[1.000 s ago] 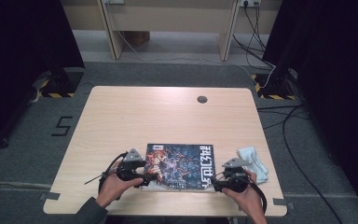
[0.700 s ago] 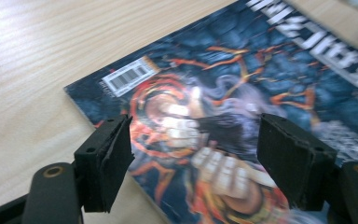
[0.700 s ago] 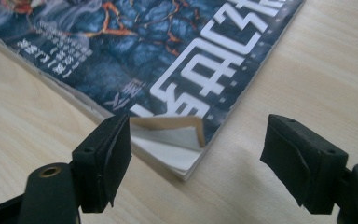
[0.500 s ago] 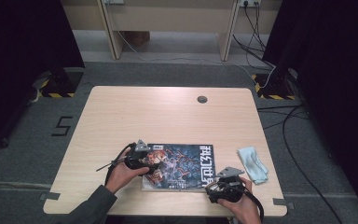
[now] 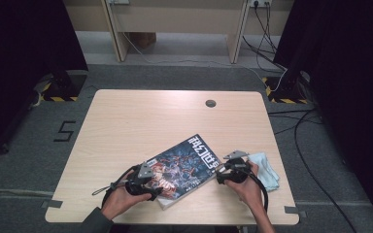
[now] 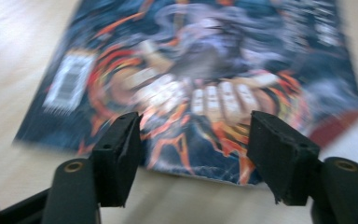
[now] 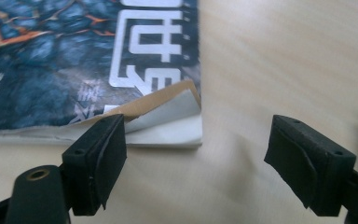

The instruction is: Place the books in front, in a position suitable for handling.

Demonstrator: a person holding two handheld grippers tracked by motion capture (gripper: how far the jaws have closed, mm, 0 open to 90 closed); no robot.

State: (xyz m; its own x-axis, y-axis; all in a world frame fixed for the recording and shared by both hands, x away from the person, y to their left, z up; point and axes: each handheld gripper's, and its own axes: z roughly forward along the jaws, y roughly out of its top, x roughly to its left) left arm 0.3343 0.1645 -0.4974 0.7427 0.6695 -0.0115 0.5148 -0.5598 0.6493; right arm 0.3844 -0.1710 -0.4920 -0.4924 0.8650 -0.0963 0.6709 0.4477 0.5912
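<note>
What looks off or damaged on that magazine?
The magazine lies askew, diagonal to the table edge. In the right gripper view its cover corner near the right hand-held gripper is curled up, showing the brown underside. Nothing spilled.

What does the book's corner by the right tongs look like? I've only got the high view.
Observer: On the book, the cover corner curls up off the white pages, with its brown underside showing.
Operator: Right tongs on it?
Observer: No. Right tongs are open and have just been opening. The corner lies ahead between the pads, unpinched.
Operator: Left tongs?
Observer: Left tongs have just been closing but are open. The book's edge lies ahead between the pads, and nothing is pinched.
</note>
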